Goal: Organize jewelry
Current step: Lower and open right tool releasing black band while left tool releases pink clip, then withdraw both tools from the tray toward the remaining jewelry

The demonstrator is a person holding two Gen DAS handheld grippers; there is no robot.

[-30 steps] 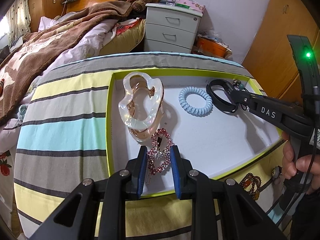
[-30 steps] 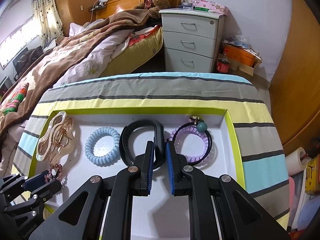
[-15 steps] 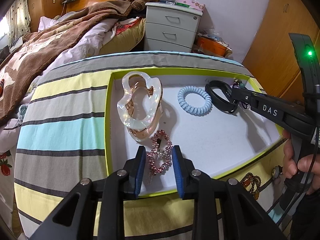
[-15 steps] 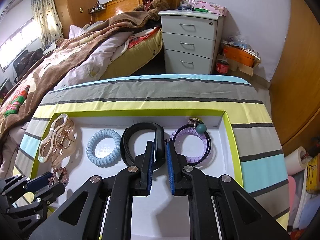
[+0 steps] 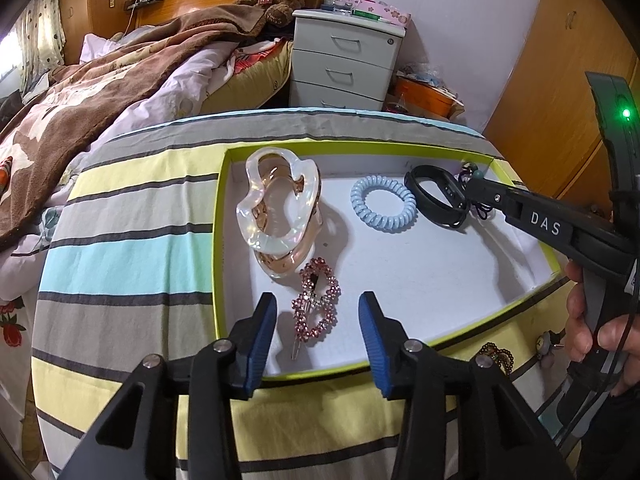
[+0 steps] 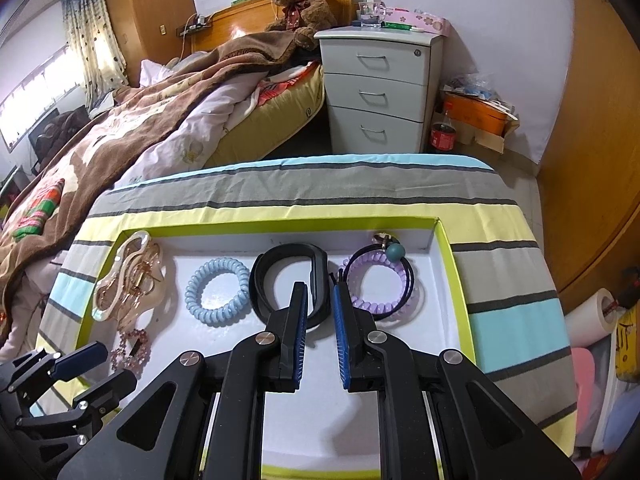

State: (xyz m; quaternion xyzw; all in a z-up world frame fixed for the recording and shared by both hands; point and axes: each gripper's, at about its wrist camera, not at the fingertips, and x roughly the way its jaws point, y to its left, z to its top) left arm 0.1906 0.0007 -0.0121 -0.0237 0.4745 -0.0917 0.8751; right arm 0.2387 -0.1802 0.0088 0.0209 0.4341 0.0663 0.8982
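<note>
A table covered by a striped cotton cloth [image 6: 400, 196] in grey, yellow and pale blue bands is seen, and on it lies a shallow rectangular cardboard tray with a lime-green rim and a matt white floor [image 5: 440, 280]. Inside the tray, from its left side, lies a large glossy hair claw of pearly translucent acetate with a rose-gold inner frame [image 5: 280, 208], curved like an open loop. Next to it rests a pale blue spiral coil hair tie of smooth plastic [image 5: 383, 208], then a black rubbery wristband in a D-shaped loop [image 6: 290, 280], and then a lilac spiral coil tie ringed by a thin dark elastic with a teal bead [image 6: 380, 280]. Just below the claw, near the tray's front rim, a small clip set with pink rhinestones in two joined loops [image 5: 316, 304] is laid flat on the white floor. The left gripper [image 5: 318, 320] is held with its blue ribbed pads wide apart on either side of the rhinestone clip, neither pad touching it. The right gripper [image 6: 320, 320] is held nearly closed, a narrow gap left between its pads, with the straight side of the black wristband lying between the tips; whether it is pinched cannot be told.
</note>
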